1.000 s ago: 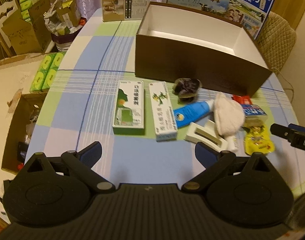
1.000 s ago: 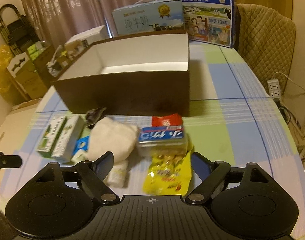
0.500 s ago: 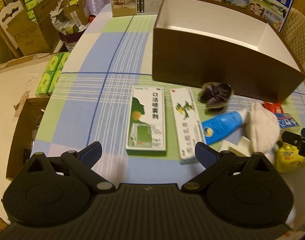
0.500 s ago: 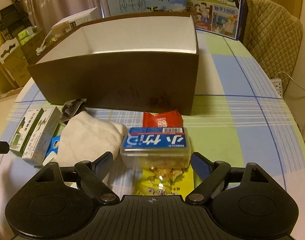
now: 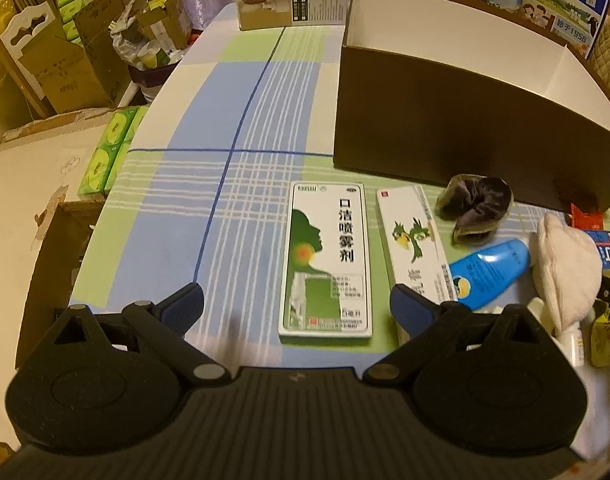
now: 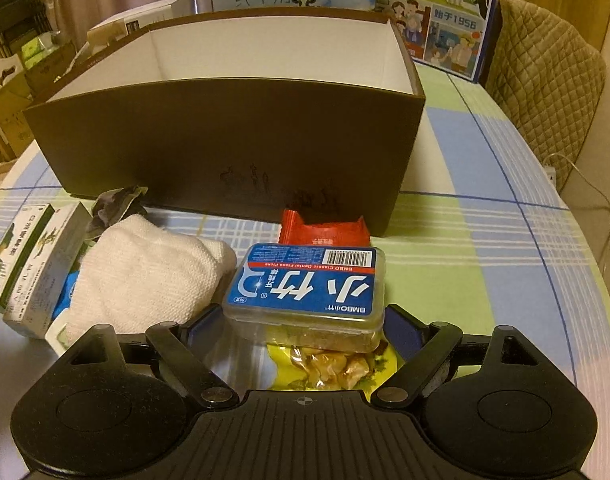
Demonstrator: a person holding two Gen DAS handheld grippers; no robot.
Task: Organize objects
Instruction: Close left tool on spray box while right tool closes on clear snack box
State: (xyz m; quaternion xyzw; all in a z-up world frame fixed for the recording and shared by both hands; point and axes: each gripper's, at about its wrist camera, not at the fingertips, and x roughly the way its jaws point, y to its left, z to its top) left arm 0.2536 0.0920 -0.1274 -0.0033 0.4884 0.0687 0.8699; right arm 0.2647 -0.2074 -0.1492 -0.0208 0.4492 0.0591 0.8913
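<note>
From the left wrist we see our left gripper (image 5: 297, 304) spread wide, empty, over a flat glossy spray carton (image 5: 326, 260) lying in front of the dark cardboard box (image 5: 445, 128). From the right wrist, our right gripper (image 6: 305, 322) gapes around a clear, rounded plastic floss case (image 6: 309, 290), its pads not visibly touching, a nubbly white cloth (image 6: 145, 276) left of it, both before the box.

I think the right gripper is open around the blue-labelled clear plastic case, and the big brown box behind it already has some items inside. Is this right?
Not quite. The right wrist view shows the brown box with only bare white walls visible, no items inside. The rest holds: the right gripper is open around the blue-labelled clear case.
</note>
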